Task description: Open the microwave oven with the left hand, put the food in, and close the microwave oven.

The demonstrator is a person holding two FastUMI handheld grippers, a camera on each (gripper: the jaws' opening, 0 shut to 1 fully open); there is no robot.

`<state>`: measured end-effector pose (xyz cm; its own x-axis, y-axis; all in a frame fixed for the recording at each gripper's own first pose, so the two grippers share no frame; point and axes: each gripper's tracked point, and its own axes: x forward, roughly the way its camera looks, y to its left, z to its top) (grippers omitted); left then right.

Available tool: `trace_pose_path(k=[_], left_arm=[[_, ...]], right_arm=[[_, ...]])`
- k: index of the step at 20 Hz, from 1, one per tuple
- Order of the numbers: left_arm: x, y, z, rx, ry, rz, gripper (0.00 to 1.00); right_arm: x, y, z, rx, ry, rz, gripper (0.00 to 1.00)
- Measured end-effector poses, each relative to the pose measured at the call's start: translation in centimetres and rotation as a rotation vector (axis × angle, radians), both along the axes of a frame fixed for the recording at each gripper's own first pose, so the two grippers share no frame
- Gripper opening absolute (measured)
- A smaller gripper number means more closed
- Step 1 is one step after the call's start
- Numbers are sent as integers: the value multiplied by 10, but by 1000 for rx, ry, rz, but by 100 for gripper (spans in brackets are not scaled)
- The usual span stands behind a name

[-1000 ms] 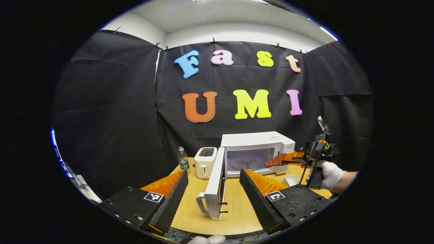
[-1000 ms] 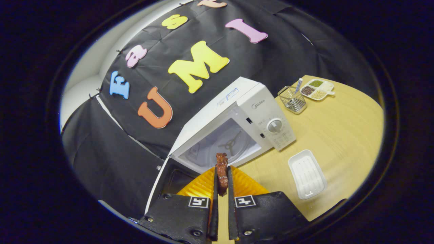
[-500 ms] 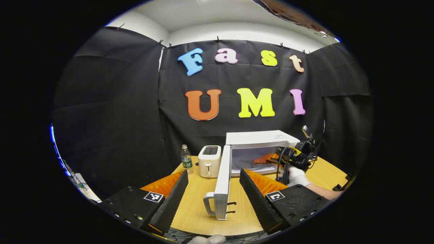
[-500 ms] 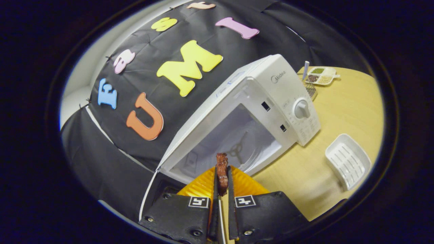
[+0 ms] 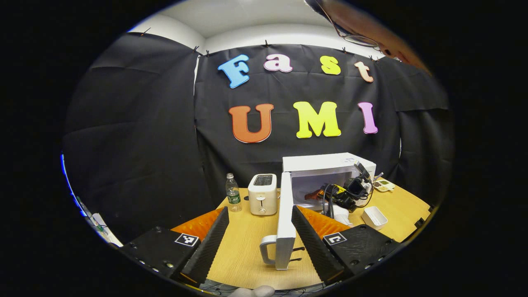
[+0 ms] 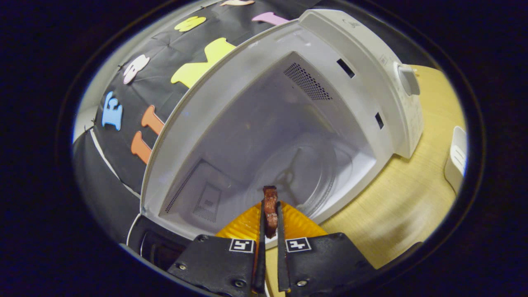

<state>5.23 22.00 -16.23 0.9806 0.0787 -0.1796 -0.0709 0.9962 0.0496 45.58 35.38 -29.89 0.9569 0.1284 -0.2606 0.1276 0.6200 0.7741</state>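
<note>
The right claw [image 6: 270, 222], clamped on a reddish-brown strip of food [image 6: 270, 208], reaches into the white microwave oven [image 6: 330, 103]; letting go short could drop it on the sill. The left claw [image 5: 260, 235], wide open and empty, flanks the swung-out door [image 5: 284, 231], leaving free counter [image 5: 243, 247] to close.

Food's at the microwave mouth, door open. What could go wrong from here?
1. The right hand-held gripper pinches the meat piece by a thin edge; it might slip before reaching the glass turntable.
2. Releasing now could drop the meat near the cavity's front lip rather than on the turntable.
3. The microwave door stands open between the left hand-held gripper fingers; an early swing shut could strike the right one inside.
</note>
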Motion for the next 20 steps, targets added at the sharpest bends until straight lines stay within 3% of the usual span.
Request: trace_pose_path(k=[4,7,8,9,10,11,12,13,15,20], left_arm=[[2,2,-2,10,-3,12,94],[6,9,-7,17,2,20,94],[13,15,-6,18,7,19,94],[15,18,-4,20,2,21,94],[15,19,-2,20,-2,24,94],[15,20,-2,20,-3,25,94],[14,20,-3,21,-5,26,94],[13,20,-3,24,-5,25,94],[13,24,0,26,-17,28,94],[13,37,3,36,-34,44,94]], right_arm=[[13,-7,-8,-142,-13,-39,19],[13,-17,-14,-261,-8,-50,34],[11,-20,-17,-313,-5,-46,27],[10,-20,-16,-350,-17,-43,49],[8,-22,-13,-381,-19,-50,49],[6,-25,-6,-414,-43,-61,77],[4,-26,-2,-434,-61,-63,81],[1,-26,0,-454,-59,-48,80],[-18,-27,9,-481,-56,-16,92],[-102,-40,88,-630,-150,110,89]])
